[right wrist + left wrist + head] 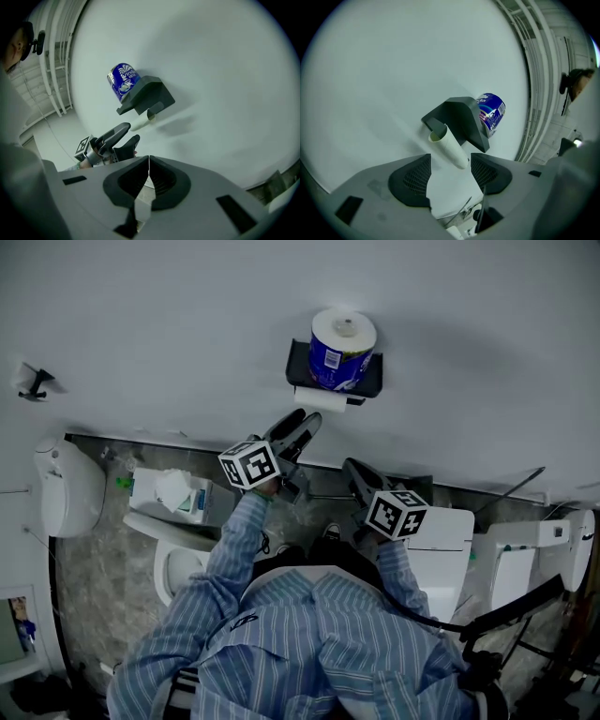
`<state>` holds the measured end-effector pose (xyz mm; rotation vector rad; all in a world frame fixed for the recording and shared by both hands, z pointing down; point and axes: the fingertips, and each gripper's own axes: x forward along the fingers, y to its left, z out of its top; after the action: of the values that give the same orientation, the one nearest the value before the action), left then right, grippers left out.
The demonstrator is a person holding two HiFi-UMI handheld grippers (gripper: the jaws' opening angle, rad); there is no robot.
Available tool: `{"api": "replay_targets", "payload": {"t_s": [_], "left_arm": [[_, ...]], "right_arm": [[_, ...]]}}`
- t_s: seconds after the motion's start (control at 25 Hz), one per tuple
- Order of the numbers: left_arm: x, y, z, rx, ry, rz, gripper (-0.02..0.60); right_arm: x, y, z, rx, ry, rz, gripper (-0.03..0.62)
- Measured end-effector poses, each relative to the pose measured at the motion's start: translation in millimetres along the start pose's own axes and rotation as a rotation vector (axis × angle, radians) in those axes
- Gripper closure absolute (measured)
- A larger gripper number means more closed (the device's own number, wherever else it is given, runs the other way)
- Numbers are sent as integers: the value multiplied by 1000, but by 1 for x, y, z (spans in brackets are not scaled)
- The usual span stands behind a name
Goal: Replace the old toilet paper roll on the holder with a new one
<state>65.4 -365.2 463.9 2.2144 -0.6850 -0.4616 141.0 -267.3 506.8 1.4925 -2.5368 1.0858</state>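
A dark holder [309, 367] is fixed to the white wall, with a new roll in a blue wrapper [339, 352] standing on top of it. A bare cardboard tube [321, 399] hangs under the holder. My left gripper [302, 427] is open just below the tube. In the left gripper view the tube [450, 145] points down between the spread jaws of the left gripper [451, 164] without touching either pad [415, 176]. My right gripper [361, 479] is lower and to the right, shut and empty. The right gripper view shows the right gripper [149, 161] closed, and beyond it the holder [147, 98], the blue-wrapped roll [123, 80] and the left gripper [124, 136].
A toilet bowl [173, 563] stands below left with a tissue pack [173, 493] behind it. A white cistern [441, 559] is at right, a white fixture [66, 488] at far left, a small hook [36, 381] on the wall. A person's striped sleeves fill the lower middle.
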Motion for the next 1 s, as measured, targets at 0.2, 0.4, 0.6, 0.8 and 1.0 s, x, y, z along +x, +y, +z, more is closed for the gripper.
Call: {"api": "replay_targets", "payload": {"t_s": [0.2, 0.4, 0.6, 0.8, 1.0], "left_arm": [[17, 2, 13, -99, -78, -29, 339], [30, 4, 11, -76, -47, -40, 340], [35, 2, 6, -242, -67, -80, 345], [38, -6, 8, -337, -111, -138, 388], [48, -15, -2, -349, -73, -157, 393]], "right_arm": [[4, -17, 8, 20, 9, 7, 588], [6, -25, 11, 34, 15, 10, 588], [5, -32, 8, 56, 20, -1, 588], [2, -34, 4, 72, 22, -6, 588], [-1, -38, 3, 76, 21, -14, 588]]}}
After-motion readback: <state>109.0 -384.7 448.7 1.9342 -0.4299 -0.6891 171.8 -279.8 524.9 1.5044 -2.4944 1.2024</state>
